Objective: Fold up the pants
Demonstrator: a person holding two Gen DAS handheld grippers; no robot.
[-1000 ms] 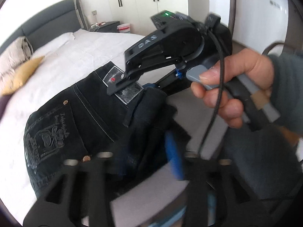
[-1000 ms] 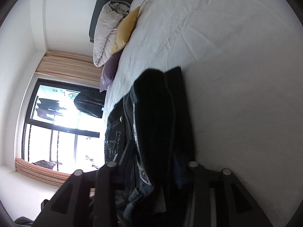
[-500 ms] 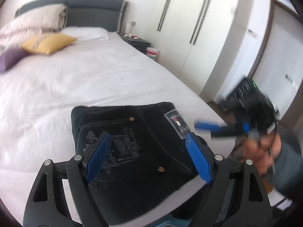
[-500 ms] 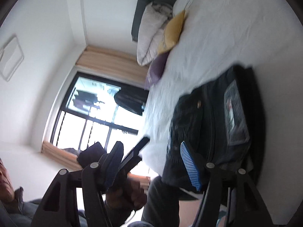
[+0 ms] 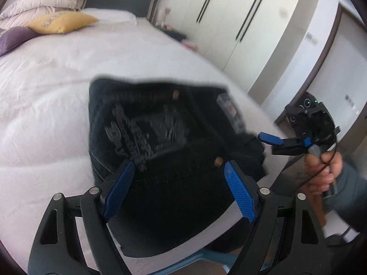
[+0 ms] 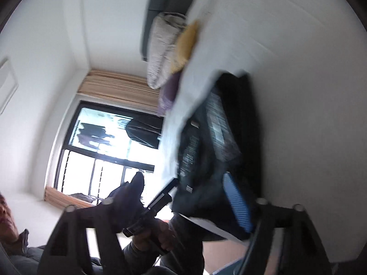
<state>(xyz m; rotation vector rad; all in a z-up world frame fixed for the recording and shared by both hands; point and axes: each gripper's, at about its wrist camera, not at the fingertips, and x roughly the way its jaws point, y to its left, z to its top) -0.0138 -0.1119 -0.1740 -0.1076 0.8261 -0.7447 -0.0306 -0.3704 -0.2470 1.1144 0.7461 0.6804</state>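
Both hand-held grippers [image 5: 177, 189] [image 6: 183, 200] have let go of the folded pants [image 5: 174, 160], jaws opening.

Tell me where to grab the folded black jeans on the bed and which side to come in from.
Grip the folded jeans at their near edge, the thick stacked layers by the foot of the bed, coming in low from that side. Judging by the pose, that edge overhangs the mattress slightly, so a finger could slip beneath. The left gripper already hangs open over it; the right gripper, jaws opening, is empty beside the jeans.

The white bed [image 5: 57, 96] lay bare and roomy left of the folded pants [image 5: 174, 160]. Pillows [image 5: 45, 11] blocked the far end.
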